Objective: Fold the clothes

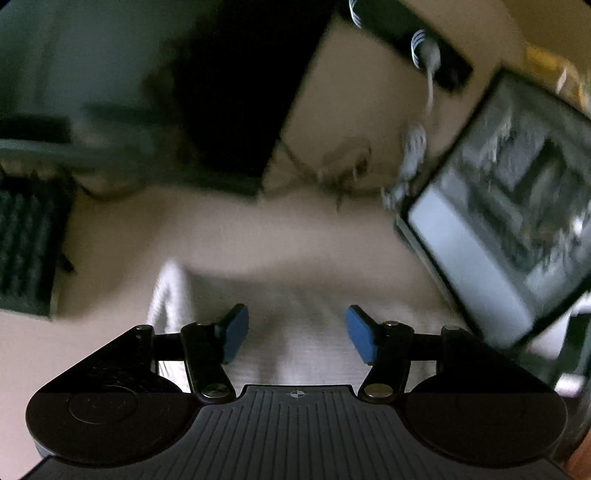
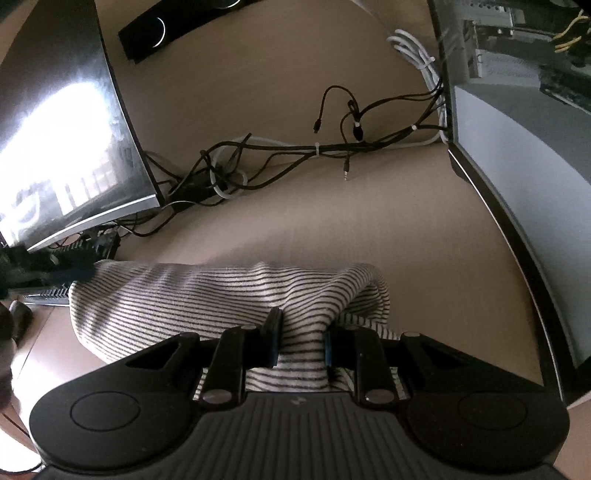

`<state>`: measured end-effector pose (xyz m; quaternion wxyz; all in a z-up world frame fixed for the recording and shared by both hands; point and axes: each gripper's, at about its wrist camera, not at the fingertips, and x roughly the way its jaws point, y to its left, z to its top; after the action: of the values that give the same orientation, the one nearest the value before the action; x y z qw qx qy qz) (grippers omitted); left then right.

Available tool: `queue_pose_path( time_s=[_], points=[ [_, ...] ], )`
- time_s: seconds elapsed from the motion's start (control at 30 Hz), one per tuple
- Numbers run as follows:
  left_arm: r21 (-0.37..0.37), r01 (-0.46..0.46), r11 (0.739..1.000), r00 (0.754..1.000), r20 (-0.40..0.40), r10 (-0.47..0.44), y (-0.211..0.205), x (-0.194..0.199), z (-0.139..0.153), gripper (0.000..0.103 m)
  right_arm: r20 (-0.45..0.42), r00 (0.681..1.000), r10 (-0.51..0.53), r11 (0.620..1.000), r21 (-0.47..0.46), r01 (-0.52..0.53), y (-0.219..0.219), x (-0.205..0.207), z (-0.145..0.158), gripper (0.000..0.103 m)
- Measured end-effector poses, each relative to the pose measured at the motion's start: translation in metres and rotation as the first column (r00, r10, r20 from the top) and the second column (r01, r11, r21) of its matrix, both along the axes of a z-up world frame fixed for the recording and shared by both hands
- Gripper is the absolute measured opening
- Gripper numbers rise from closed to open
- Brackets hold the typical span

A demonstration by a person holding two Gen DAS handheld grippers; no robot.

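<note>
A white garment with thin black stripes (image 2: 207, 295) lies bunched on the tan desk. My right gripper (image 2: 300, 341) is shut on a raised fold of it, the cloth pinched between the blue pads and pulled up into a ridge. In the blurred left wrist view the same striped garment (image 1: 291, 314) lies flat under my left gripper (image 1: 295, 332). Its blue pads (image 1: 236, 332) stand wide apart above the fabric, with nothing pinched between them.
A curved monitor (image 2: 70, 122) stands at left, with a keyboard (image 1: 26, 243) beside it. A tangle of black and white cables (image 2: 295, 147) lies behind the garment. A computer case (image 2: 517, 147) walls in the right side. A black speaker bar (image 2: 155, 29) sits at the back.
</note>
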<state>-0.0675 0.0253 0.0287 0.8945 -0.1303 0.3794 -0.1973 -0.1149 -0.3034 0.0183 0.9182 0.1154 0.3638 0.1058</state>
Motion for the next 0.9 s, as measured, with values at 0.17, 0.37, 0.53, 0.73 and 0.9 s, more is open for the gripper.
queue_pose_path(
  time_s=[0.17, 0.37, 0.53, 0.73, 0.9],
  points=[
    [0.049, 0.030, 0.998, 0.999, -0.013, -0.030, -0.007, -0.014, -0.020, 0.062, 0.007, 1.000, 0.003, 1.000, -0.028, -0.002, 0.000, -0.006, 0.005, 0.027],
    [0.090, 0.027, 0.996, 1.000, -0.003, -0.027, -0.015, -0.020, -0.015, 0.064, 0.130, 0.991, 0.016, 0.994, -0.106, -0.002, 0.012, -0.019, 0.036, 0.040],
    [0.092, 0.029, 0.995, 1.000, 0.000, -0.029, -0.012, -0.023, -0.014, 0.065, 0.119, 0.992, 0.050, 0.993, -0.108, -0.037, 0.023, -0.026, 0.029, 0.060],
    [0.097, 0.034, 0.995, 0.999, 0.002, -0.034, -0.013, -0.025, -0.013, 0.069, 0.157, 0.987, -0.044, 0.987, -0.147, 0.067, 0.008, -0.023, 0.036, 0.089],
    [0.105, 0.042, 0.994, 0.999, 0.010, -0.043, -0.015, -0.028, -0.014, 0.073, 0.301, 0.953, -0.025, 0.995, -0.085, 0.053, 0.010, -0.031, 0.060, 0.103]
  ],
)
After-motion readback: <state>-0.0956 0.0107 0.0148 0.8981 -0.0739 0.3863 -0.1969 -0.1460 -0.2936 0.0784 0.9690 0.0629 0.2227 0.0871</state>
